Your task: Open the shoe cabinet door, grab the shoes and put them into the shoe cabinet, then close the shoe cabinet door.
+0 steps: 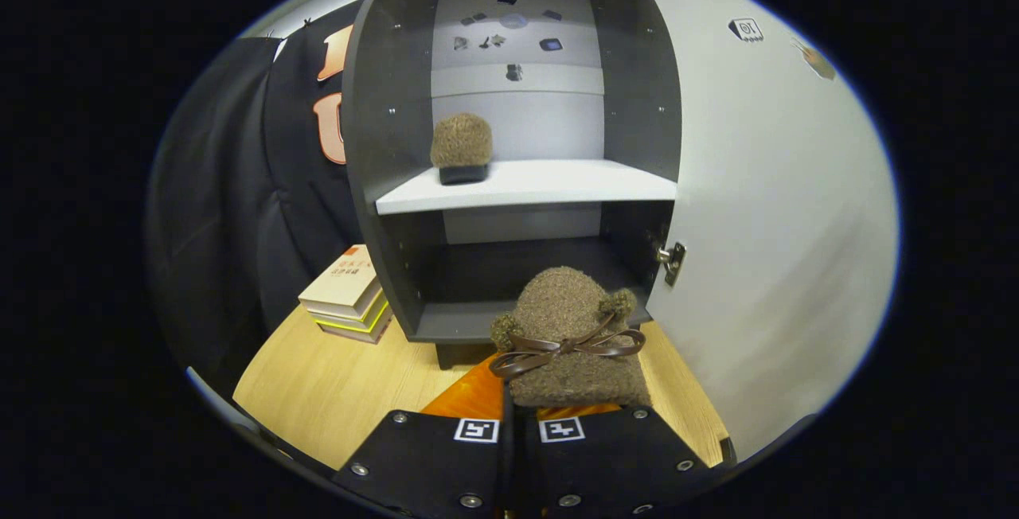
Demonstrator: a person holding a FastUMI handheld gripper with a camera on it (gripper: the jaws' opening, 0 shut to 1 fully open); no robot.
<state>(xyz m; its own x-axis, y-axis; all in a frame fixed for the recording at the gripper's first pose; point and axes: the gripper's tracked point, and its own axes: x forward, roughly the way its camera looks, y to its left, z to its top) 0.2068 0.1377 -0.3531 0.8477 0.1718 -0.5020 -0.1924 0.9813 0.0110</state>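
From the gripper view, my tool (509,455) has its fingers pressed nearly together, pinching the heel edge of a fuzzy brown shoe (575,344) just ahead of them. The shoe cabinet (398,145) stands beyond with its door (764,208) swung wide; the other shoe (461,145) already sits on the white upper shelf (541,185). I'd judge the step is carrying this one in: keep it level, clear the hinge (671,260), and set it beside its mate or on the dark lower shelf. The shoe is woolly, rounded, with a glossy leather bow and pompoms. Books (348,292) lie on the wooden worktop (318,384).
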